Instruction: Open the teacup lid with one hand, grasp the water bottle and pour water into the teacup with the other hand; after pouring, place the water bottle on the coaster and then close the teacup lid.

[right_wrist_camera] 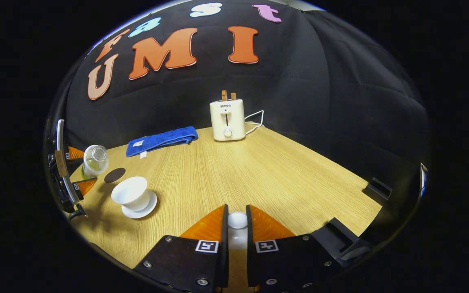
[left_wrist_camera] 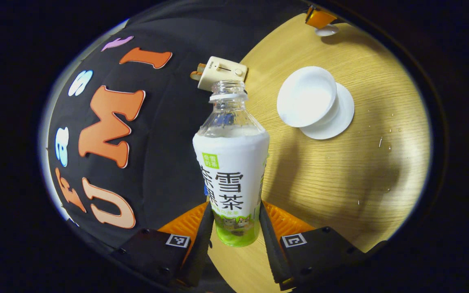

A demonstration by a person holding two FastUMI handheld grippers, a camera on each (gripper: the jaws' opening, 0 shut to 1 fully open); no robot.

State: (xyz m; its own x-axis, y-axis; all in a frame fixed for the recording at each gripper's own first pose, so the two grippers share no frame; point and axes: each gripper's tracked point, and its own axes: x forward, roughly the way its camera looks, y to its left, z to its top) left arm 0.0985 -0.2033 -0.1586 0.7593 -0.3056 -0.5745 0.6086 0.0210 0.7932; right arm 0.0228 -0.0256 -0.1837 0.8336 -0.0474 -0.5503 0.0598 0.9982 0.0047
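Gripping the uncapped water bottle between your left fingers and the lid in your right, you must tip it over the open teacup on the bench.

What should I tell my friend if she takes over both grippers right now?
Left gripper: shut on the water bottle, cap off, held in the air near the teacup.
Right gripper: shut on the teacup lid, held away from the cup.
Teacup: open, on its saucer on the table. Coaster: bare, just behind the teacup.
Done: lid off, bottle picked up.
Cannot tell whether water is in the cup.
Left: pour if needed, stand the bottle on the coaster, put the lid back.
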